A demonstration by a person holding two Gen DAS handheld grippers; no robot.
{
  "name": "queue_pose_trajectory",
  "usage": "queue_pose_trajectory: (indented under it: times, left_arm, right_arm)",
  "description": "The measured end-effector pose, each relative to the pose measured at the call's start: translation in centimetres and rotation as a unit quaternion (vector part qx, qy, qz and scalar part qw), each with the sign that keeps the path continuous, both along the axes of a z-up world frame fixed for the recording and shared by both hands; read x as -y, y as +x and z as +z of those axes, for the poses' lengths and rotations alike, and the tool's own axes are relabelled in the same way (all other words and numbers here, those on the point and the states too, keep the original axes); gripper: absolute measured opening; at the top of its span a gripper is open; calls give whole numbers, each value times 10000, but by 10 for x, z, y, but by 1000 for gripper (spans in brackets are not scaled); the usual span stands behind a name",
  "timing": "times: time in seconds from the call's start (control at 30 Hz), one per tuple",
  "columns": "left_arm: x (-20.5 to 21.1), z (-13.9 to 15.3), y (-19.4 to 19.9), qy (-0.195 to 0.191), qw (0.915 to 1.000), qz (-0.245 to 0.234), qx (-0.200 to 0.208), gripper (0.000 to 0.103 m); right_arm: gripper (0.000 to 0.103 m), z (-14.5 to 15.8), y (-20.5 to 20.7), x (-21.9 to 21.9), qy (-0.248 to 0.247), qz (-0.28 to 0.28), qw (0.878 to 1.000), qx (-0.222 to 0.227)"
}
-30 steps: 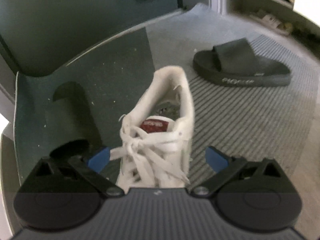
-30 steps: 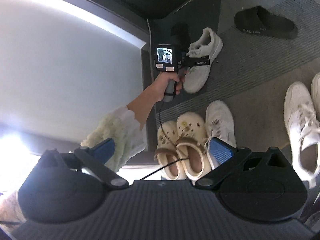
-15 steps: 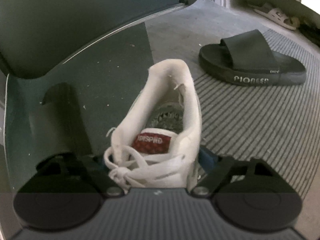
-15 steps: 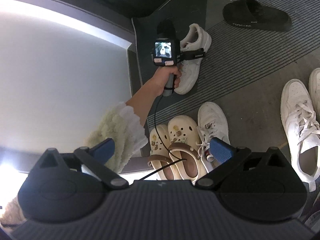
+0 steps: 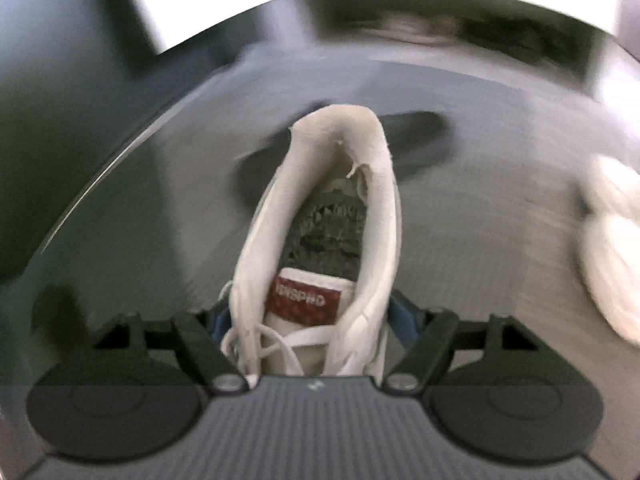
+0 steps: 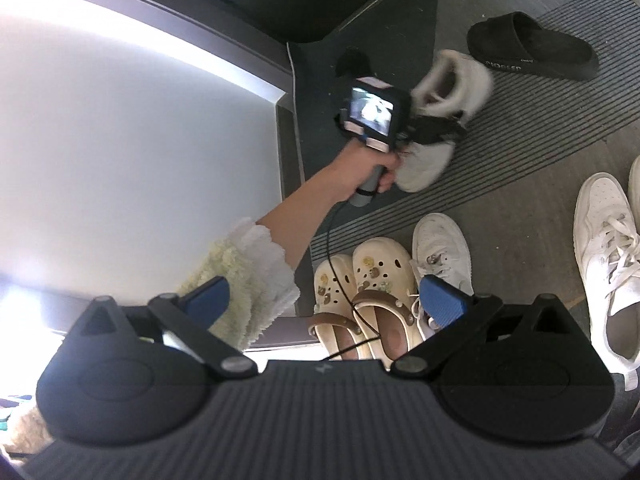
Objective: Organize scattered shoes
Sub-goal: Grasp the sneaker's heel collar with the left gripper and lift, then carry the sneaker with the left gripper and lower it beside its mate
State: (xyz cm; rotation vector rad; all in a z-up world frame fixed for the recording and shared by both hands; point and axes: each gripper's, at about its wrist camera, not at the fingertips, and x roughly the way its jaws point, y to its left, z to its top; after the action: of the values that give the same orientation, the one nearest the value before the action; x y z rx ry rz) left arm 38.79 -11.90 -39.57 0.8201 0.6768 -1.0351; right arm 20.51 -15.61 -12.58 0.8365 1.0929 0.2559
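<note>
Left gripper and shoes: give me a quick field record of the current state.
left gripper: jaws closing, pads on both sides of the white sneaker
sneaker: apparently lifted off the ribbed mat, tilted
right gripper: open, holds nothing
lined up: cream clogs, second white sneaker
still loose: black slide

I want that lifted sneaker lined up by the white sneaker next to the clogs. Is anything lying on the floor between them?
Nothing visible does. Between the held sneaker in the left gripper and its mate beside the clogs is only bare ribbed mat.
</note>
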Motion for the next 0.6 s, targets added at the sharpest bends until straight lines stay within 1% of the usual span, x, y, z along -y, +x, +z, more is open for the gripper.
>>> queue_pose_trajectory:
  times: [0.1, 0.2, 0.23, 0.3, 0.37, 0.43, 0.5, 0.57, 0.6]
  left_arm:
    - [19, -12, -30, 257, 9977, -632, -8, 77]
    - [33, -28, -47, 514, 9940, -959, -111, 79]
    - [36, -32, -48, 554, 9940, -936, -114, 80]
    - [42, -40, -50, 630, 9941, -879, -121, 87]
    - [42, -34, -50, 659, 9953, -695, -155, 90]
    - [42, -29, -50, 687, 9961, -511, -190, 90]
    - [41, -22, -50, 691, 9968, -322, -227, 92]
    - [31, 5, -55, 381, 9988, -48, -317, 96]
    - [26, 19, -57, 224, 9990, 112, -368, 96]
  right_arm:
    - [103, 4, -4, 3, -20, -22, 10000, 55]
    - [103, 10, -10, 10, -94, -106, 9998, 139]
    - [103, 12, -12, 14, -131, -158, 9997, 162]
    - [103, 13, -16, 19, -158, -270, 9994, 170]
    - [103, 17, -19, 27, -236, -447, 9985, 203]
    - [103, 21, -22, 35, -357, -680, 9967, 265]
    - [103, 27, -23, 40, -480, -894, 9940, 407]
    - [103, 39, -23, 46, -644, -1082, 9897, 681]
    - [103, 41, -24, 46, -678, -1106, 9888, 736]
